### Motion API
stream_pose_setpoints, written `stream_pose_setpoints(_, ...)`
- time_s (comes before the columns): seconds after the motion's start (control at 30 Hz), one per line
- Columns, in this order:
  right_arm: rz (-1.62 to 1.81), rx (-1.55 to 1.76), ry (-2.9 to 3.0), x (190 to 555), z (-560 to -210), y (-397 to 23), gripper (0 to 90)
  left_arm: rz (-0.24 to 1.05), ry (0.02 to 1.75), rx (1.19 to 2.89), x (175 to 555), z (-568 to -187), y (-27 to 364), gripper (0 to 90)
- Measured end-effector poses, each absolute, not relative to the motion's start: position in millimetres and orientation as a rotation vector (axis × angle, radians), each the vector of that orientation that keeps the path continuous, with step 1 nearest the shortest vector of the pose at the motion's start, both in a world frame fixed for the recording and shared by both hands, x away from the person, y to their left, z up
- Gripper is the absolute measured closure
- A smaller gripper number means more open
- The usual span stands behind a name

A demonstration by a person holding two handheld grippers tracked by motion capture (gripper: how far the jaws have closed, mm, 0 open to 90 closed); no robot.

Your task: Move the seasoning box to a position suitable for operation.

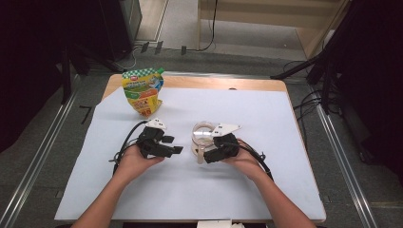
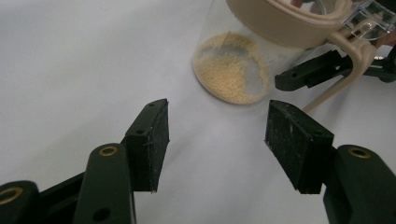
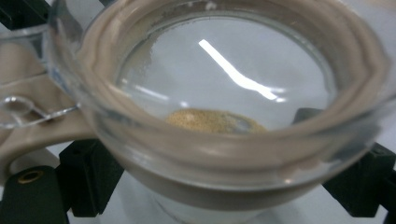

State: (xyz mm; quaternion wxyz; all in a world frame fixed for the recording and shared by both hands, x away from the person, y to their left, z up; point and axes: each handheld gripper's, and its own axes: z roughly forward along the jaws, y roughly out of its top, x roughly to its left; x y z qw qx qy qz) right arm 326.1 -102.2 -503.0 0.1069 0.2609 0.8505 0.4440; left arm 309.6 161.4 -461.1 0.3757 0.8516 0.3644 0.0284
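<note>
A clear jar [image 1: 203, 134] with a beige rim stands on the white sheet at mid-table, a thin layer of tan granules [image 2: 231, 70] on its bottom. Its clear flip lid [image 3: 21, 109] hangs open to one side on a beige strap. My right gripper [image 1: 205, 152] is shut on the jar, one black pad [image 3: 88, 179] on each side of the wall just below the rim [image 3: 243, 154]. My left gripper [image 2: 217, 135] rests just left of the jar, pointed at it, open with nothing between its jaws.
A yellow and green stand-up pouch [image 1: 142, 91] stands at the back left of the white sheet [image 1: 247, 194]. Cables trail from both grippers toward the person. The wooden table edge [image 1: 199, 81] runs behind the sheet.
</note>
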Motion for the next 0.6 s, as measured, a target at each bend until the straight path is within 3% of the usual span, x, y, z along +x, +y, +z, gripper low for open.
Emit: stream_pose_setpoints(0.6,1.281,0.775,2.518,311.0,-492.4,-131.3,18.8,0.069,0.91,2.162,306.3,-457.8,159.6,42.1)
